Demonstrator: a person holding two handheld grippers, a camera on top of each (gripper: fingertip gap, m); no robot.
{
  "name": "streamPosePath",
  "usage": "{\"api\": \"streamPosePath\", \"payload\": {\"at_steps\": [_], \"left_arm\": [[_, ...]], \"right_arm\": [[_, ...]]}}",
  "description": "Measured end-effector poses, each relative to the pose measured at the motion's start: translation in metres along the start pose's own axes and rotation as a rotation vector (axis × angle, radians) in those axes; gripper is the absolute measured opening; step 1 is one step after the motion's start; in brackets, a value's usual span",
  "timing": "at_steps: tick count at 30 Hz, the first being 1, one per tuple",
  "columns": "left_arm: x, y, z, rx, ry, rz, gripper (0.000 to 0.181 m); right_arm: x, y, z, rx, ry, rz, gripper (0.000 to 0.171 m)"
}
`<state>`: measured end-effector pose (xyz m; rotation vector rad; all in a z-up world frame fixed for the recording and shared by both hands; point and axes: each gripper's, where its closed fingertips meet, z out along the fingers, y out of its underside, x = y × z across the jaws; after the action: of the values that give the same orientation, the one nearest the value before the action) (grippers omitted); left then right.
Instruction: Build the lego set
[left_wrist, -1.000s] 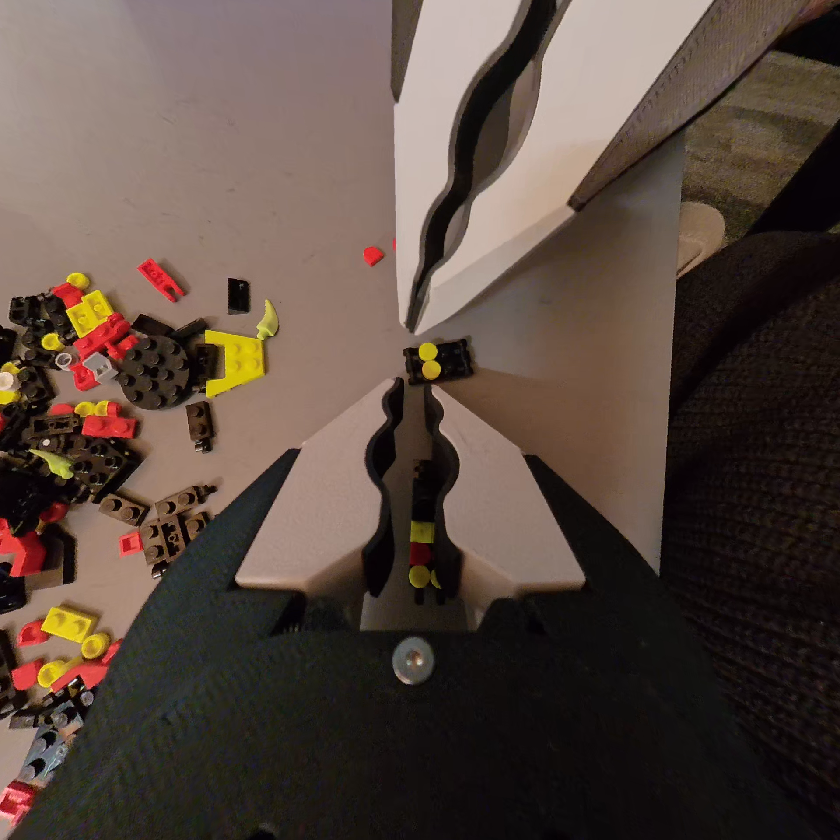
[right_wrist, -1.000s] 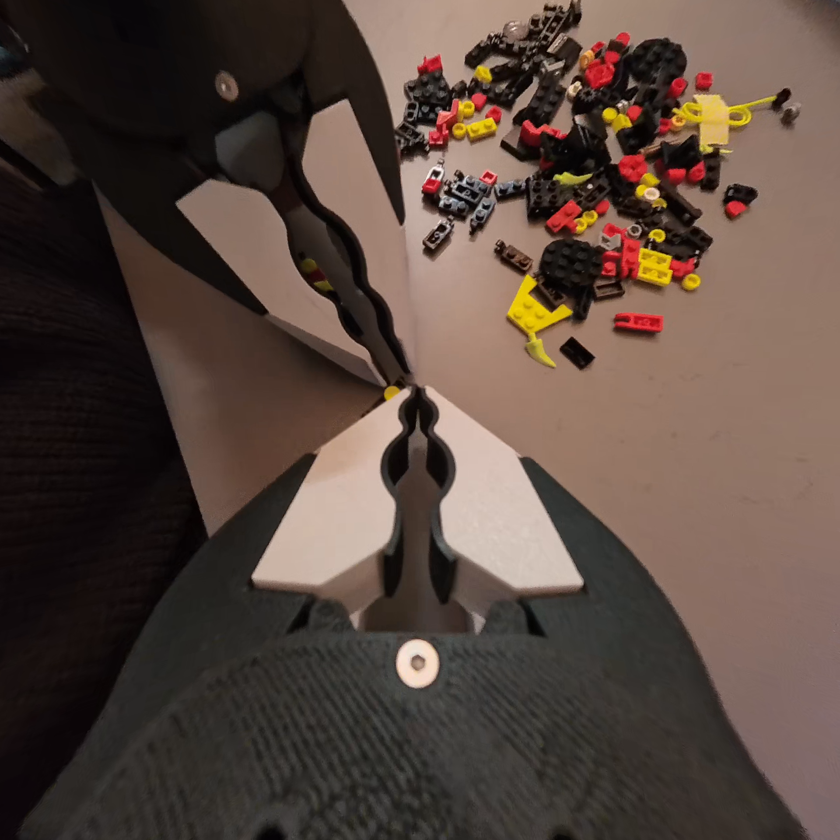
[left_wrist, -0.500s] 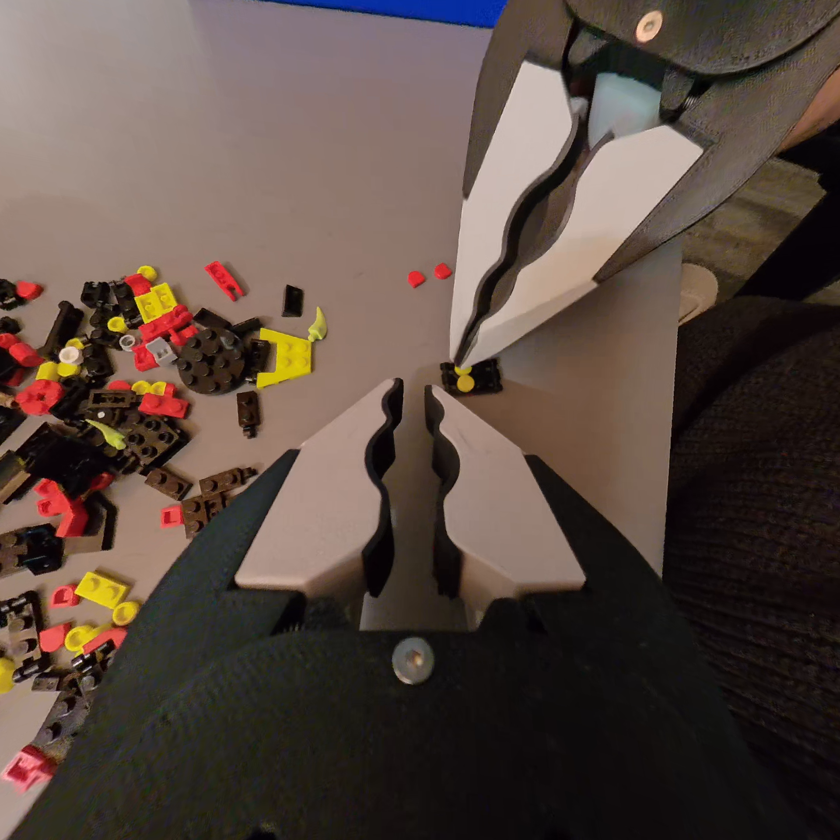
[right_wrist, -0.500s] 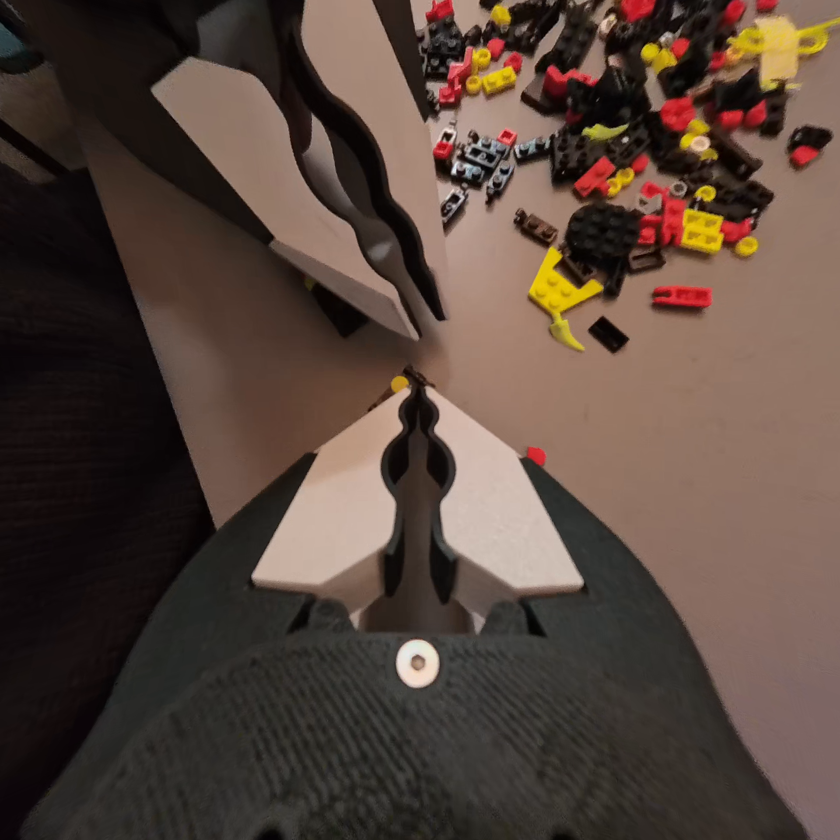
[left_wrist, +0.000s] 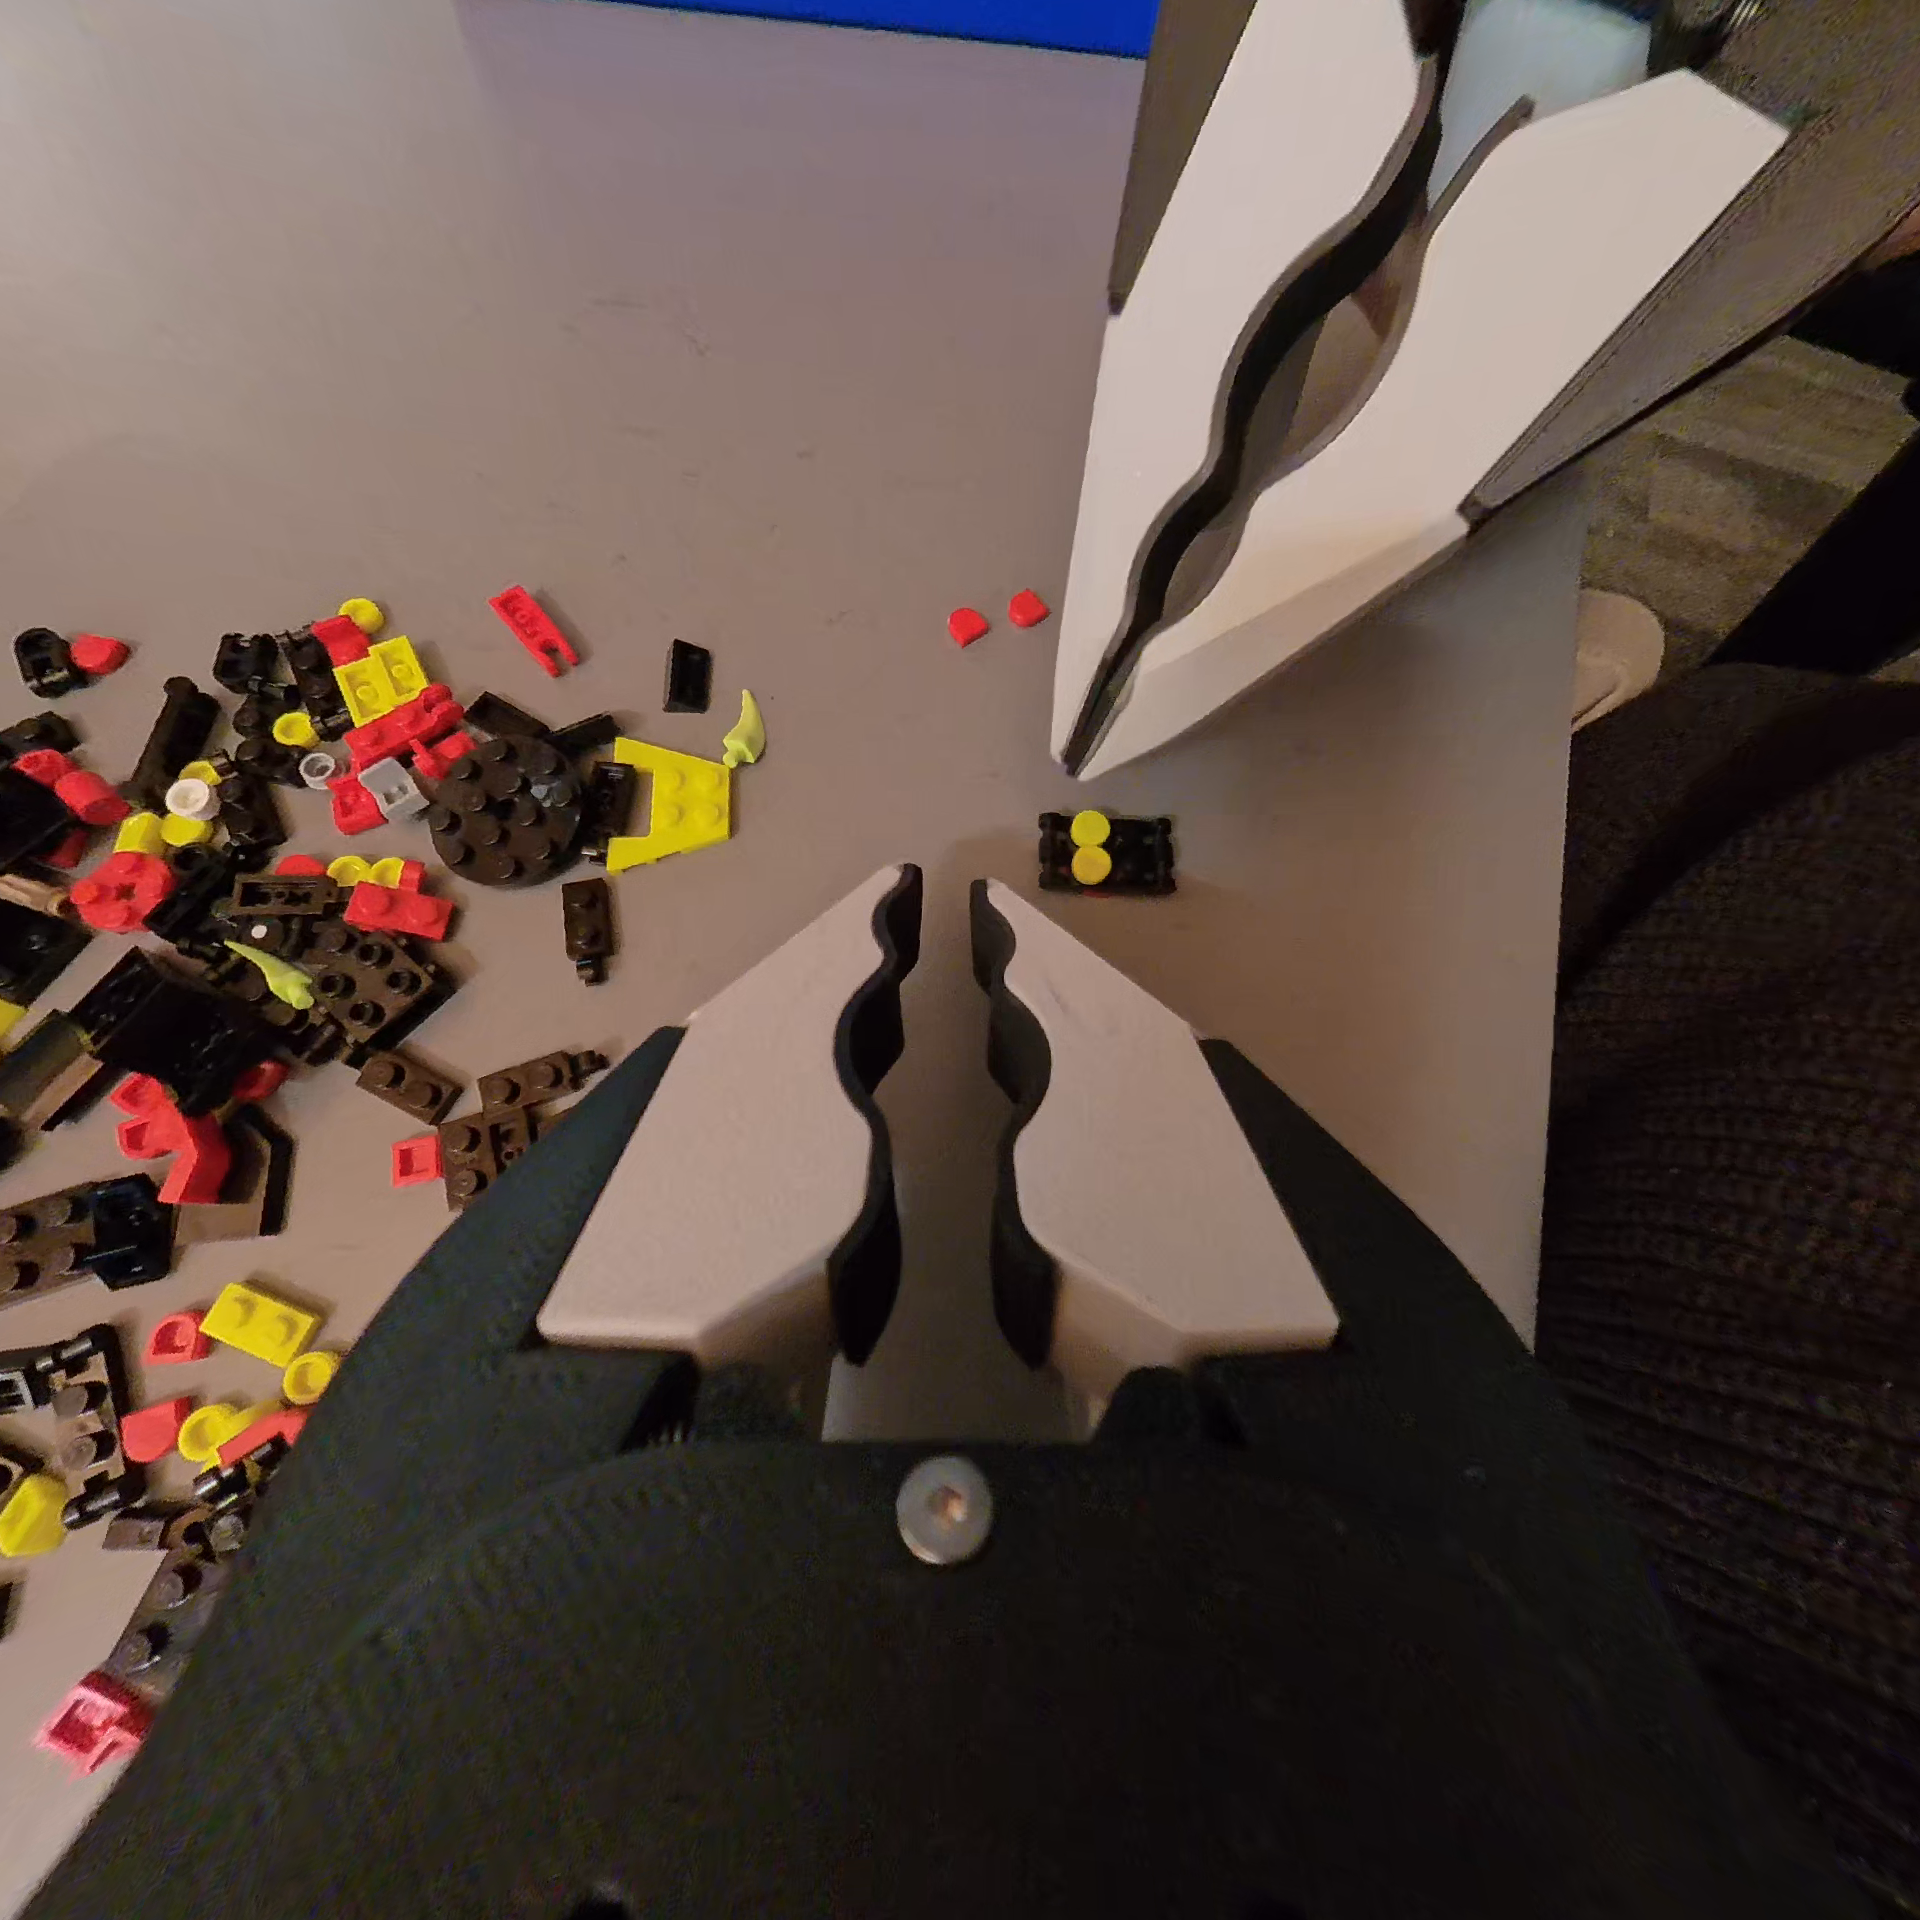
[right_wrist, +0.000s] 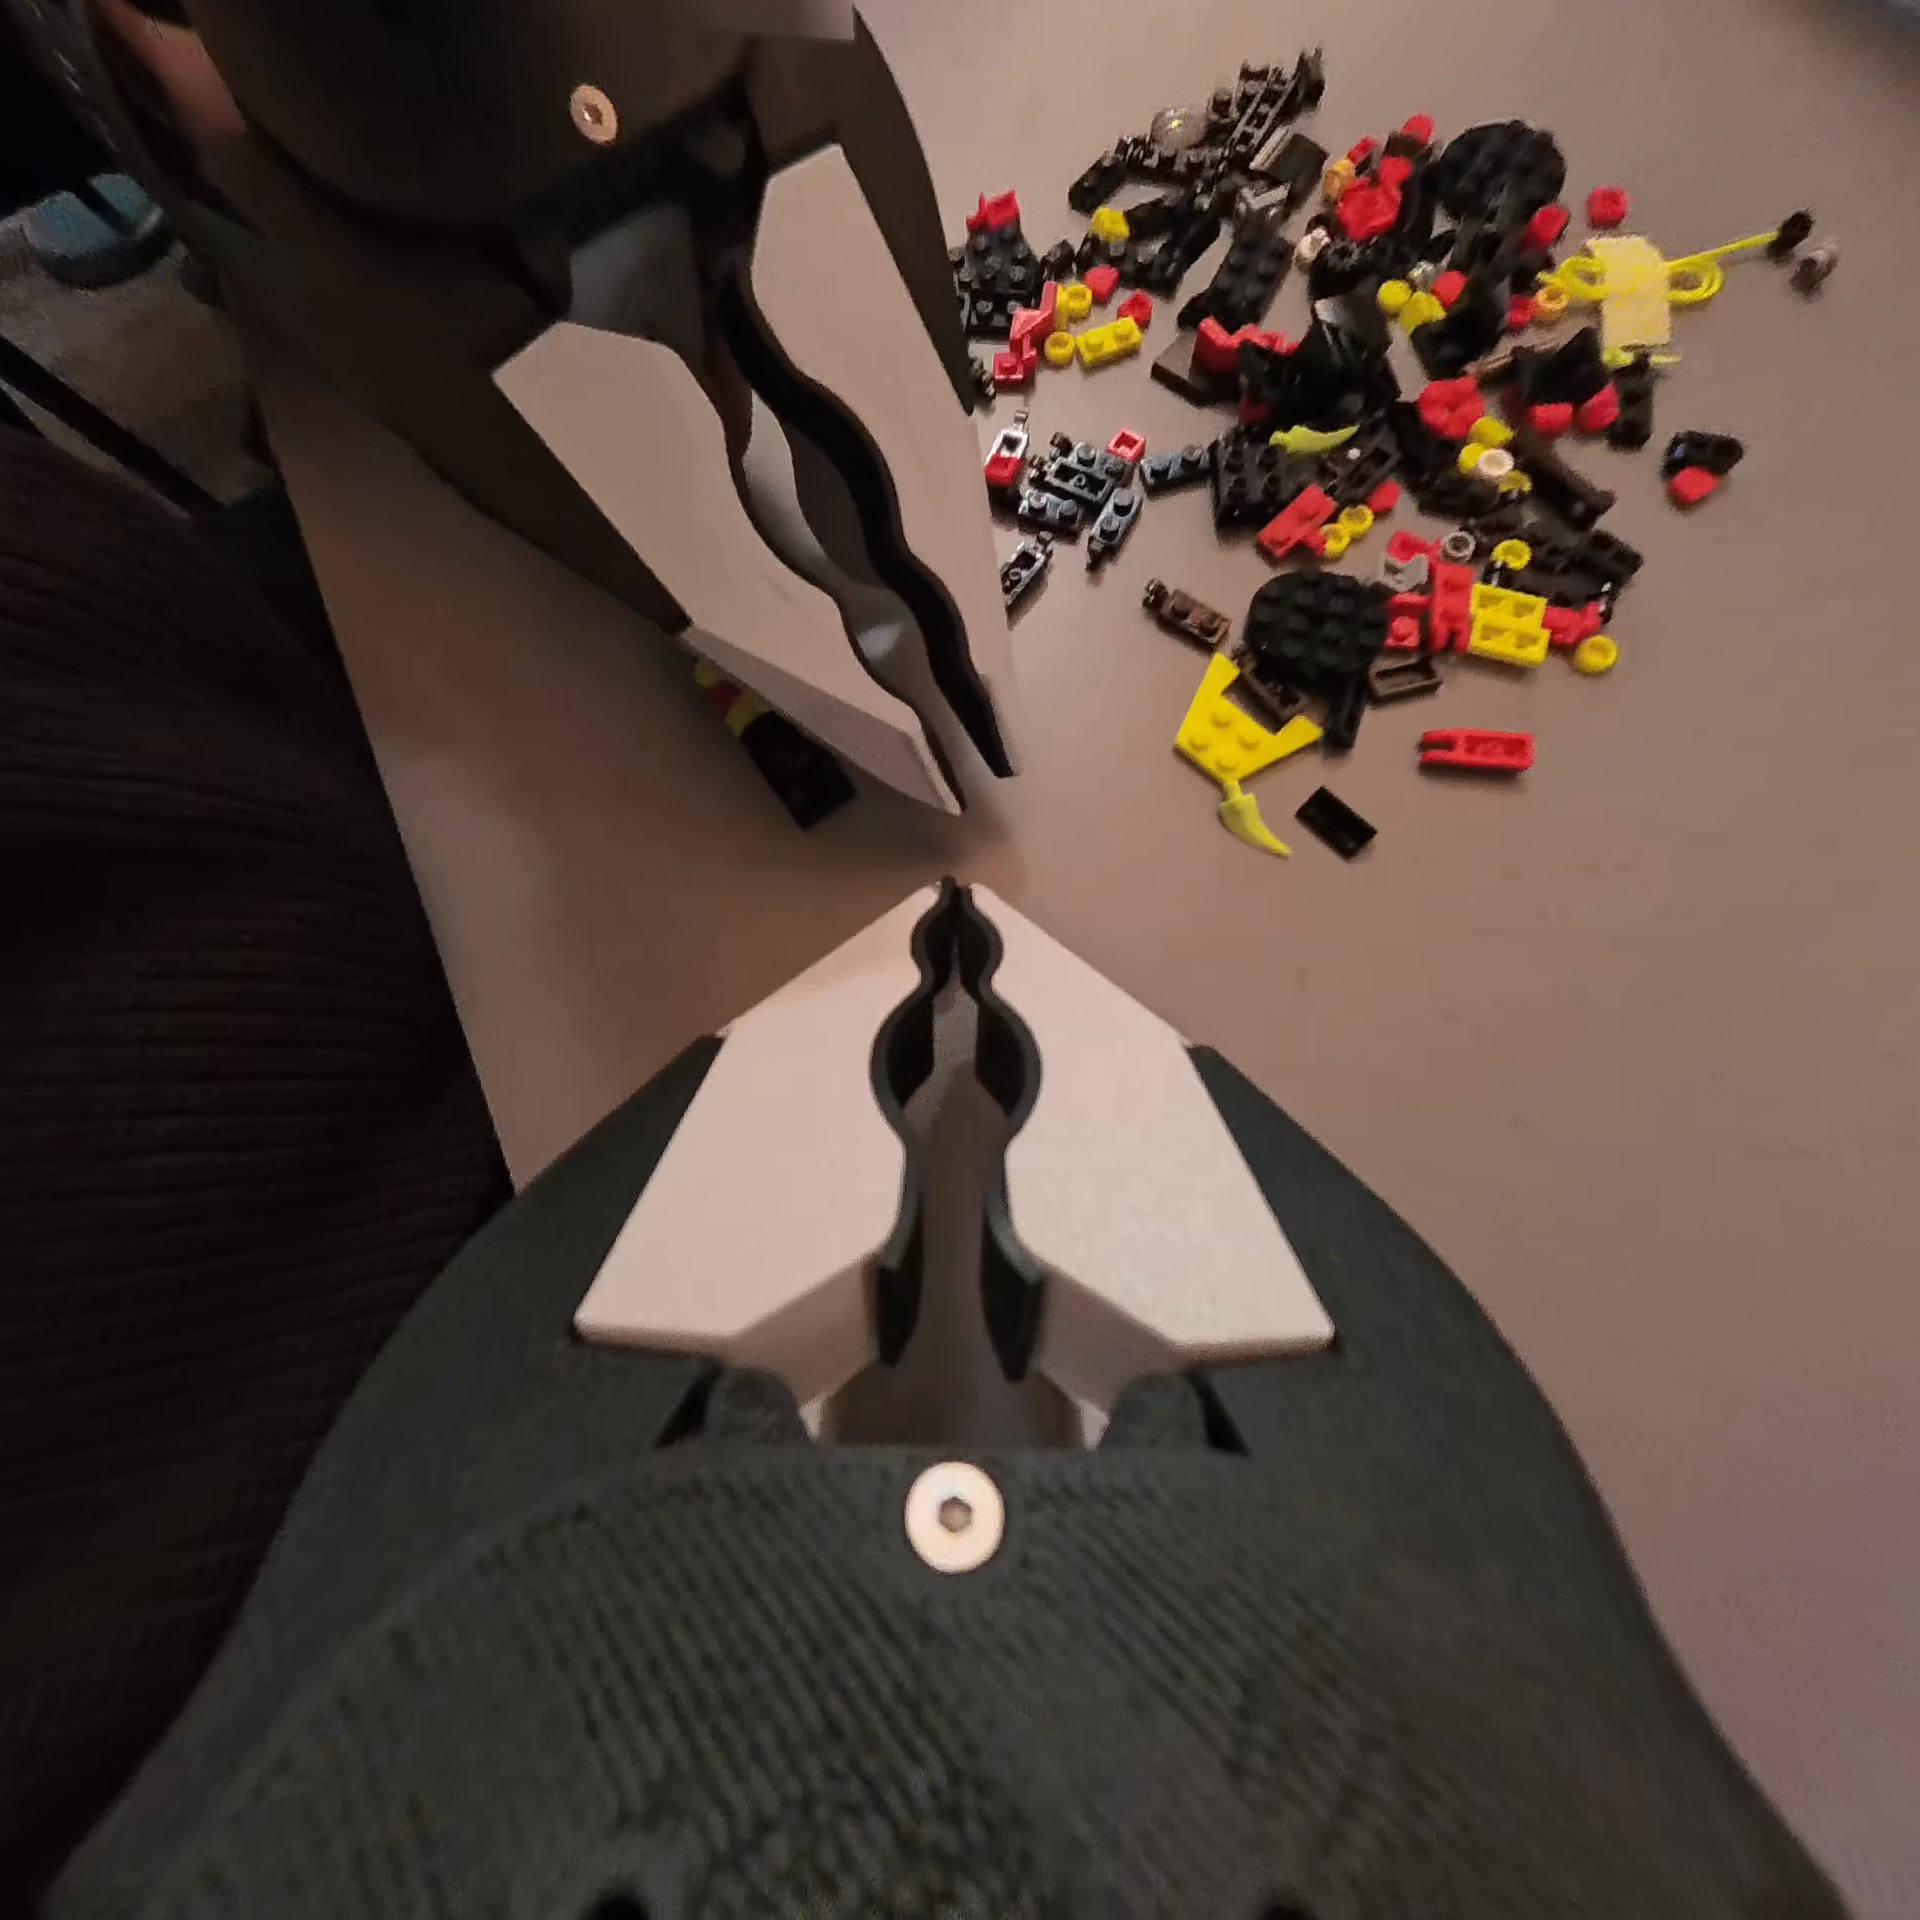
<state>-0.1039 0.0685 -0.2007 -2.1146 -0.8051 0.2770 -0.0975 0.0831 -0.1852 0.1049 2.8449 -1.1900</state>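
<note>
Nearest in the left wrist view, the left gripper (left_wrist: 943, 896) is hovering over the grey table (left_wrist: 644, 343) with its jaws parted and nothing between them. Just beyond its tips and slightly right, the small black sub-assembly (left_wrist: 1107, 853) with two yellow round studs on top is lying flat near the table's right edge, touched by neither tool. Just past it, the right gripper (left_wrist: 1081, 756) is pointing down with its tips pressed together, apparently empty, hanging a little short of the piece. Two small red pieces (left_wrist: 995, 619) are sitting farther out, to its left. Off to the left, the heap of loose bricks (left_wrist: 260, 935) is spreading from near to far, with a yellow wedge plate (left_wrist: 675, 802) and a black round plate (left_wrist: 506, 810) on its near-right fringe.

The risks, as I judge them: the sub-assembly is lying close to the table edge, so a nudge from closed tips could be sliding it off onto the floor. A pinch landing on the round studs could be popping them loose.
</note>
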Motion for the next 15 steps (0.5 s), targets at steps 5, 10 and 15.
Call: {"api": "streamPosePath", "payload": {"at_steps": [5,10,15], "left_arm": [[-0.001,0.002,0.000,-0.004,0.001,-0.003,0.006],[-0.001,0.003,0.000,-0.001,0.004,-0.007,0.006],[0.001,0.002,0.000,0.001,0.017,-0.011,0.006]], "right_arm": [[-0.010,0.008,0.005,-0.037,-0.055,-0.031,0.027],[-0.017,0.017,0.012,-0.086,-0.056,-0.121,0.057],[-0.012,0.026,0.018,-0.133,-0.036,-0.115,0.042]]}}
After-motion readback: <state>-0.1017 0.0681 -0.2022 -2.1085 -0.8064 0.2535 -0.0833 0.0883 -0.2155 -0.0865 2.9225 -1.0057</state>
